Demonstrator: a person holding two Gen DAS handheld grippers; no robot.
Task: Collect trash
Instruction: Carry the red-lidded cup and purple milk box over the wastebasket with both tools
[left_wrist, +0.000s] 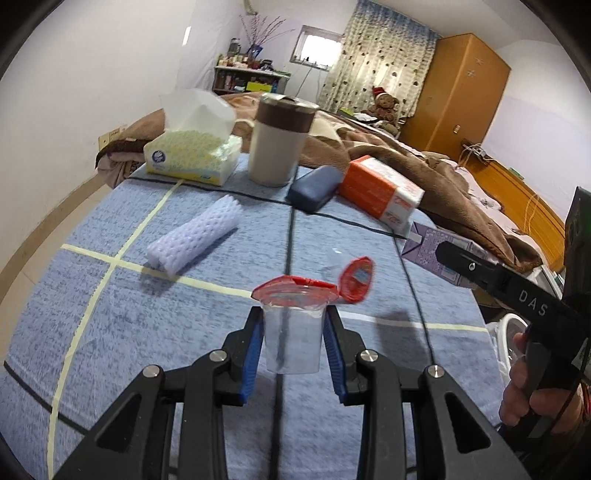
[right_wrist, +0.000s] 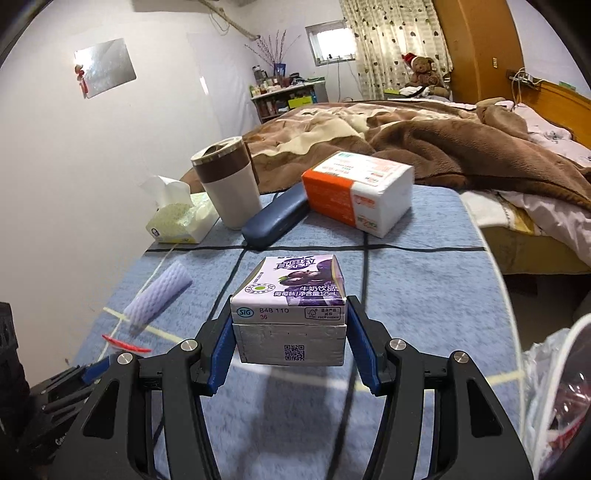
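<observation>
My left gripper (left_wrist: 293, 332) is shut on a clear plastic cup (left_wrist: 291, 332) with a red peeled-back foil lid (left_wrist: 356, 275), held above the blue cloth (left_wrist: 166, 332). My right gripper (right_wrist: 290, 328) is shut on a purple milk drink carton (right_wrist: 291, 299), lifted over the cloth; the carton also shows at the right in the left wrist view (left_wrist: 439, 251). A white foam fruit net (left_wrist: 195, 232) lies on the cloth, left of centre, and shows in the right wrist view too (right_wrist: 157, 295). A white bin with a plastic bag (right_wrist: 554, 387) stands at the table's right edge.
At the back of the table stand a tissue pack (left_wrist: 192, 155), a brown-and-white tumbler (left_wrist: 279, 140), a blue glasses case (left_wrist: 314, 188) and an orange-white napkin pack (left_wrist: 380, 192). A bed with a brown blanket (right_wrist: 443, 147) lies behind.
</observation>
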